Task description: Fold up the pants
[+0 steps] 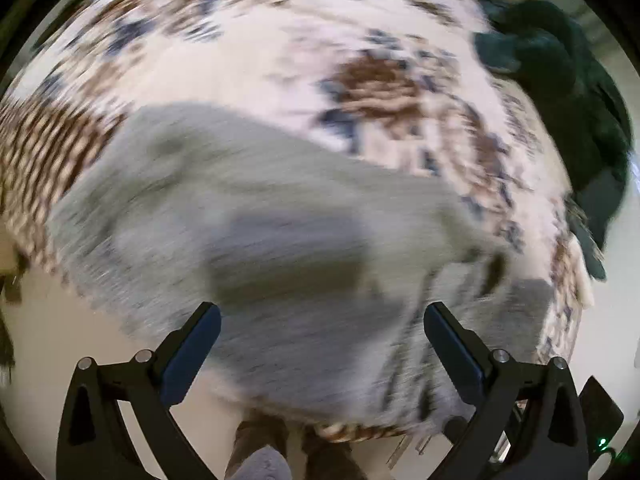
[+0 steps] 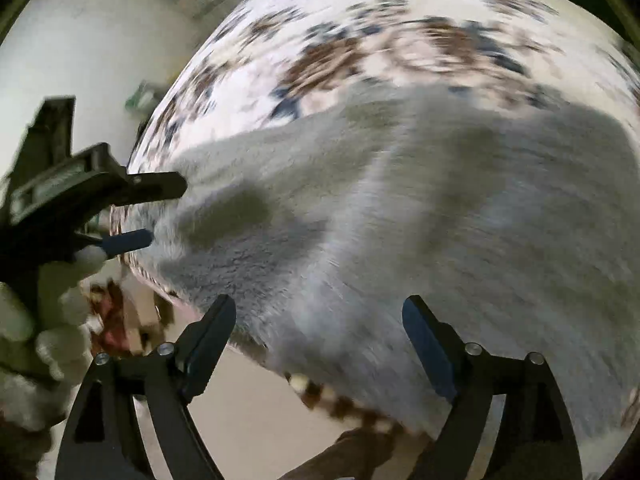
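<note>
Below both tools, the grey pants [image 1: 256,216] are lying spread over a patterned cloth [image 1: 256,40] printed with brown and dark blue blotches on white, and they are serving as the landmark for everything else. Both pictures are blurring with motion, so fine folds in the pants cannot be told. The left tool [image 1: 322,320] is hanging over the near part of the pants with its jaws standing wide apart and nothing between them. The right tool [image 2: 319,314] is hovering likewise over the near edge of the pants, its jaws gaping wide and gripping nothing. In the right wrist view the left tool is showing at the left end of the pants, its fingers [image 2: 132,239] pointing toward the fabric, carried by a hand in a white glove [image 2: 60,320]. Beyond the pants, at the far right edge of the cloth, a dark green heap [image 1: 560,92] is lying. Pale floor [image 2: 248,408] is showing just nearer than the pants' near edge.
</note>
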